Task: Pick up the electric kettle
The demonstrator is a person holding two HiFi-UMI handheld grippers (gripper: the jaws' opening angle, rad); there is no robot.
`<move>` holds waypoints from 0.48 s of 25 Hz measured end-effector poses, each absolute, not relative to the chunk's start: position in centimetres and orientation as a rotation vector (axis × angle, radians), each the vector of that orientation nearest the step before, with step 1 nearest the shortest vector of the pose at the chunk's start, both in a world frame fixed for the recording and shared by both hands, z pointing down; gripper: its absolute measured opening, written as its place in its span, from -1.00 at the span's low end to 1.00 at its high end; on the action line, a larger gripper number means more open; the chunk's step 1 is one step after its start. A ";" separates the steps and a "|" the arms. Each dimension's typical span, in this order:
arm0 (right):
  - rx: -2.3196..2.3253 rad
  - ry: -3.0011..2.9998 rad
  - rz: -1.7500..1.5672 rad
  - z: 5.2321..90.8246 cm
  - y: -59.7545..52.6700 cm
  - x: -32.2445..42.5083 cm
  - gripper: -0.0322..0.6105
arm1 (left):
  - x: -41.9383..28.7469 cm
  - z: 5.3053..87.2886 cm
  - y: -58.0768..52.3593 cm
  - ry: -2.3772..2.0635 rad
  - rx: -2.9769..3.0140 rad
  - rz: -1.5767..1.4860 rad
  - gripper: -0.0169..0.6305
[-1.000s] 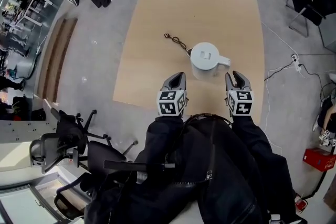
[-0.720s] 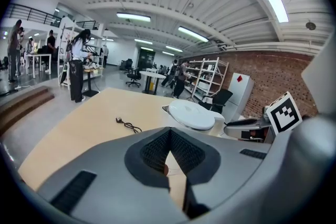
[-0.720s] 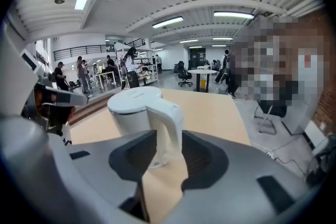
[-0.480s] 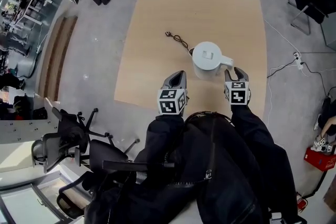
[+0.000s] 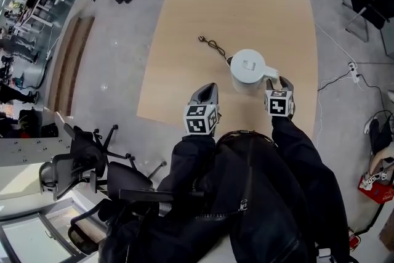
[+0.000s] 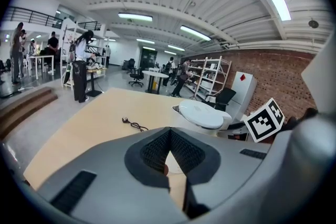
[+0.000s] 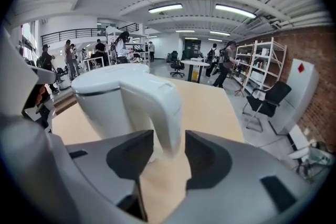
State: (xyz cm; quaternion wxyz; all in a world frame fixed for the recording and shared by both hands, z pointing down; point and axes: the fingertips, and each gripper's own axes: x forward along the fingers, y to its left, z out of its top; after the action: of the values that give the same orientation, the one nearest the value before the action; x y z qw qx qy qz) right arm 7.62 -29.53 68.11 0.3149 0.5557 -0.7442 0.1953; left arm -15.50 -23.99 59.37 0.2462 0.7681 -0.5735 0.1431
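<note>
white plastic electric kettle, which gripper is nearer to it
Right. The right gripper is at the white plastic electric kettle's handle, which stands between its jaws; they have just been opening. The left gripper hangs back left of the kettle, apart from it.

This was a large open workshop or lab hall, with a brick wall [image 6: 273,68], a ribbed ceiling hung with strip lights [image 6: 135,17], metal shelving [image 6: 207,73] and a bare concrete floor [image 5: 111,71]. People [image 6: 81,60] stood at tall workbenches, and office chairs [image 5: 86,163] stood about.
</note>
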 end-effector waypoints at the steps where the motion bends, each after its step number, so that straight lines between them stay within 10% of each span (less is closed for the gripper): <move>1: 1.469 -1.950 0.505 68.3 -29.7 7.6 -0.36 | -15.6 59.4 -23.9 -1.564 2.094 0.394 -0.95; 12: 1.539 -1.881 0.453 68.7 -32.1 7.6 -0.36 | -16.8 59.9 -23.6 -1.574 2.066 0.419 -0.95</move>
State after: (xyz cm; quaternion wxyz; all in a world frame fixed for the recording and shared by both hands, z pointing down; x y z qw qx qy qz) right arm 7.58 -32.07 68.70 0.3283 0.5880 -0.7187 0.1732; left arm -16.82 -23.61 59.91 0.2528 0.7598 -0.5788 0.1542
